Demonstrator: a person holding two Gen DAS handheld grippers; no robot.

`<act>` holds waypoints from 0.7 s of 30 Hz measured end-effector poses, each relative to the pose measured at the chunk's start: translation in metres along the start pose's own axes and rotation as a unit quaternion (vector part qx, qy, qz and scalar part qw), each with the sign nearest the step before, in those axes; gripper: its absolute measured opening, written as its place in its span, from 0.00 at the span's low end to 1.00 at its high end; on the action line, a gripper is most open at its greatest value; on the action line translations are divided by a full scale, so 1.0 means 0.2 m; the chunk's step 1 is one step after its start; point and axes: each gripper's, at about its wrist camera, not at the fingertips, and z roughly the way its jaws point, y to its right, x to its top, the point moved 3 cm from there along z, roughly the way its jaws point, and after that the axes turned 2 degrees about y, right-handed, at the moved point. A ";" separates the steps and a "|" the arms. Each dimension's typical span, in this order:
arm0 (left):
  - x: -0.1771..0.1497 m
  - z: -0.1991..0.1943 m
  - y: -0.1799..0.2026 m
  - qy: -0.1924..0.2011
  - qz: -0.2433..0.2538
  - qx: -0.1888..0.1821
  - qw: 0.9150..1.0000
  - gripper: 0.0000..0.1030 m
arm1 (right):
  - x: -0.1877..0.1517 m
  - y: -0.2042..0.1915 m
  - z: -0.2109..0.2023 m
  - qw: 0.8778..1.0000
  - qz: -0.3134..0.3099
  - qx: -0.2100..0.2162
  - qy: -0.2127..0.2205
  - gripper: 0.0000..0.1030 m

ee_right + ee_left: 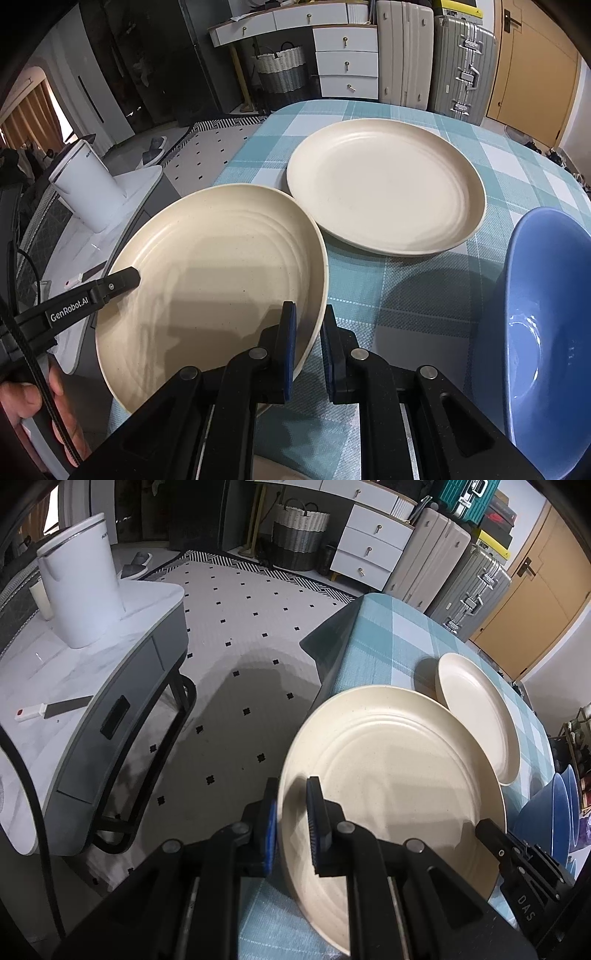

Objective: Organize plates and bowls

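Observation:
A cream plate [391, 775] is held tilted above the checked tablecloth, gripped on opposite rims. My left gripper [291, 823] is shut on its near-left rim; it appears in the right wrist view [122, 278] at the plate's far left rim. My right gripper [308, 350] is shut on the plate's [214, 280] right rim; it shows in the left wrist view [491, 834]. A second cream plate [384, 184] lies flat on the table beyond, also in the left wrist view [476, 716]. A blue bowl [535, 325] stands at the right, also in the left view [546, 812].
The table with the blue checked cloth [369, 295] ends at the left, with patterned floor [240, 646] below. A grey side table [92, 701] carries a white kettle [81, 579]. Drawers, a basket and suitcases [436, 55] stand behind.

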 end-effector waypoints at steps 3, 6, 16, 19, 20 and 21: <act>0.00 -0.03 0.00 0.003 -0.001 0.000 1.000 0.11 | 0.00 -0.01 -0.02 1.000 -0.001 0.000 0.003 0.11; 0.00 -0.07 0.00 0.009 0.001 0.001 1.000 0.11 | 0.00 -0.01 -0.05 1.000 -0.002 0.002 0.007 0.11; -0.07 -0.22 0.01 0.018 -0.004 -0.003 1.000 0.11 | -0.05 -0.02 -0.21 1.000 -0.003 0.003 0.019 0.11; -0.11 -0.29 0.02 0.023 -0.004 -0.004 1.000 0.11 | -0.08 -0.01 -0.27 1.000 0.001 0.006 0.023 0.11; -0.12 -0.31 0.03 0.025 -0.003 -0.004 1.000 0.11 | -0.08 -0.01 -0.29 1.000 0.001 0.007 0.026 0.11; -0.13 -0.33 0.03 0.028 -0.002 -0.003 1.000 0.11 | -0.10 -0.01 -0.31 1.000 0.002 0.007 0.029 0.11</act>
